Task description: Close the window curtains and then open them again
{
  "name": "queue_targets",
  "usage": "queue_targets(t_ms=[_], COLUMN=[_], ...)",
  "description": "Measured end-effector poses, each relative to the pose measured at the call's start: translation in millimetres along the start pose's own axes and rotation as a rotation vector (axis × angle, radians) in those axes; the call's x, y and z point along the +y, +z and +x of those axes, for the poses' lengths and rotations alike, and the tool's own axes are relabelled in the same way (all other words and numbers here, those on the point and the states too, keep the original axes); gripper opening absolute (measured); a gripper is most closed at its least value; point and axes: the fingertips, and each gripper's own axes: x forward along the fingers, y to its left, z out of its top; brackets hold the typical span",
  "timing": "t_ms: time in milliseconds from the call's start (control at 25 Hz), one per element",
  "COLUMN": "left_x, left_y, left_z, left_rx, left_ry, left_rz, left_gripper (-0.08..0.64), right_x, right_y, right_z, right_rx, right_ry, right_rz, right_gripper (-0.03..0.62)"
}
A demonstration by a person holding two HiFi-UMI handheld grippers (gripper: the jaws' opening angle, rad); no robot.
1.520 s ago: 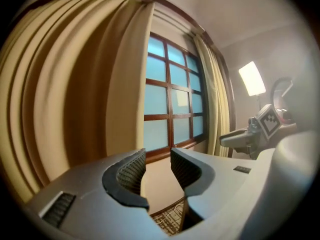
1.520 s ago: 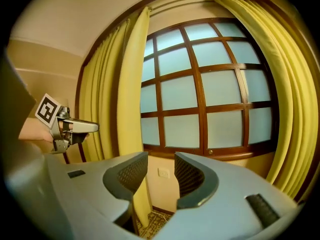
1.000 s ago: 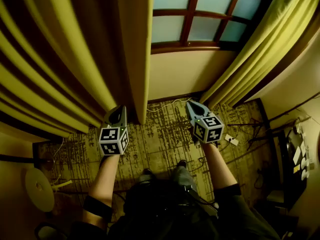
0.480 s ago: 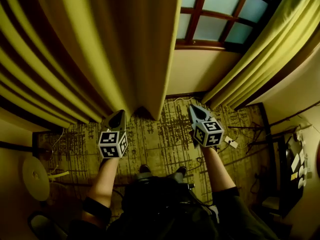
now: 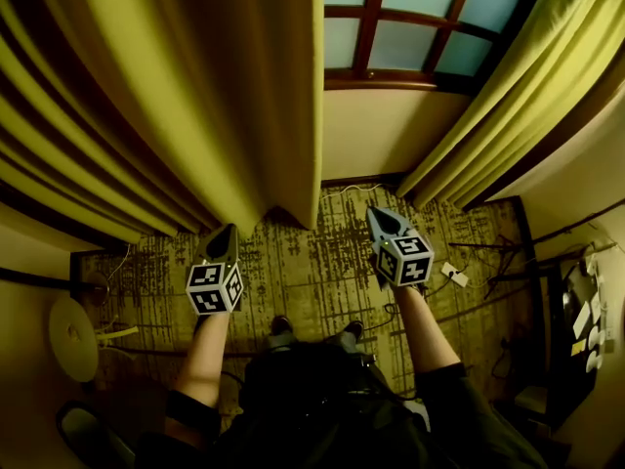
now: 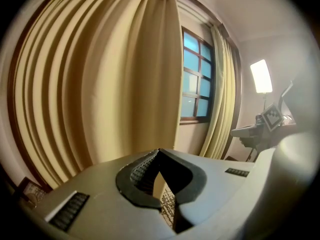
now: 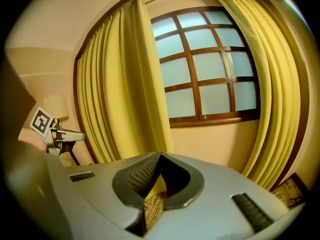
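Observation:
The left yellow curtain (image 5: pixel 176 96) hangs in deep folds down to the carpet, its free edge in front of the left part of the brown-framed window (image 5: pixel 410 27). The right curtain (image 5: pixel 508 96) is gathered at the window's right side. My left gripper (image 5: pixel 230 231) hovers low near the left curtain's hem, apart from it, shut and empty. My right gripper (image 5: pixel 379 213) is below the sill wall, left of the right curtain's foot, also shut with nothing held. The left gripper view shows closed jaws (image 6: pixel 158 151) facing the left curtain (image 6: pixel 100 84). The right gripper's jaws (image 7: pixel 160 155) face the window (image 7: pixel 210 69).
Patterned carpet (image 5: pixel 312 272) covers the floor. A white power strip (image 5: pixel 454 275) and cables lie at the right. There is a round white object (image 5: pixel 73 338) at the left and a cluttered dark stand (image 5: pixel 576 320) at the far right. A lit lamp (image 6: pixel 261 76) glows by the right wall.
Both grippers have sunk a little and drawn back toward the person. The left curtain's edge now reaches slightly further across the window than a second ago.

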Motion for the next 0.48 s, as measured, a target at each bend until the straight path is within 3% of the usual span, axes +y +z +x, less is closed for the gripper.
queue_targets(t_ms=[480], left_x=[-28.4], left_y=[2.9], left_z=[13.2], left_rx=[0.0], left_ry=[0.003], left_rz=[0.005], left_gripper=[0.0], right_x=[-38.1], right_y=[-9.2], right_z=[-17.2], right_rx=[0.002], right_ry=[-0.034], right_rz=[0.038], right_gripper=[0.003])
